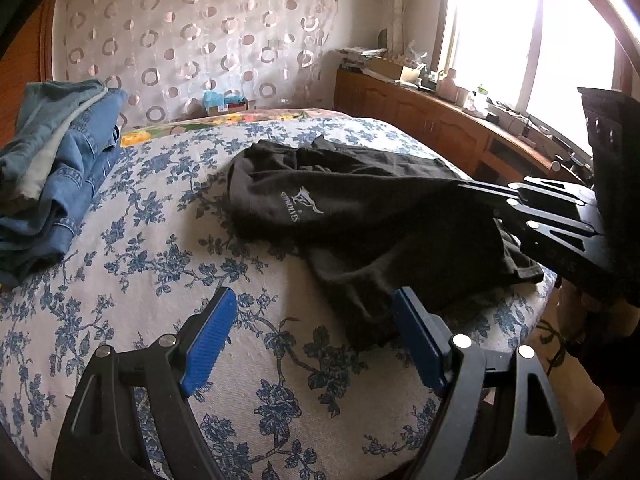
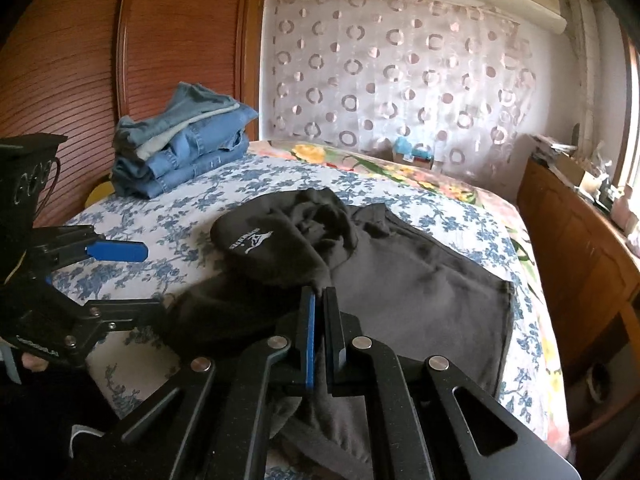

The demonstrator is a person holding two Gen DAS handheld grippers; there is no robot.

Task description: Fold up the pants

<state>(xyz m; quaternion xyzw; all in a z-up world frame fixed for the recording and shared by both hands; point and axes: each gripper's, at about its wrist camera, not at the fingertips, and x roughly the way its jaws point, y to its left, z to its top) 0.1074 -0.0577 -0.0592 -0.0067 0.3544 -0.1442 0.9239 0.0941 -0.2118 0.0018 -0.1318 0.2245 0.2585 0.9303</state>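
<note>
right gripper [image 2: 319, 294]: fingers pinched tight on a fold of the black pants [image 2: 420, 292]
left gripper [image 1: 314, 320]: fingers wide apart, nothing in them, hovering just over the near edge of the pants
pants: crumpled on the floral bed [image 1: 160, 248], white logo up
jeans pile [image 1: 60, 168]: folded, far corner by the wardrobe [image 2: 80, 60]
</note>
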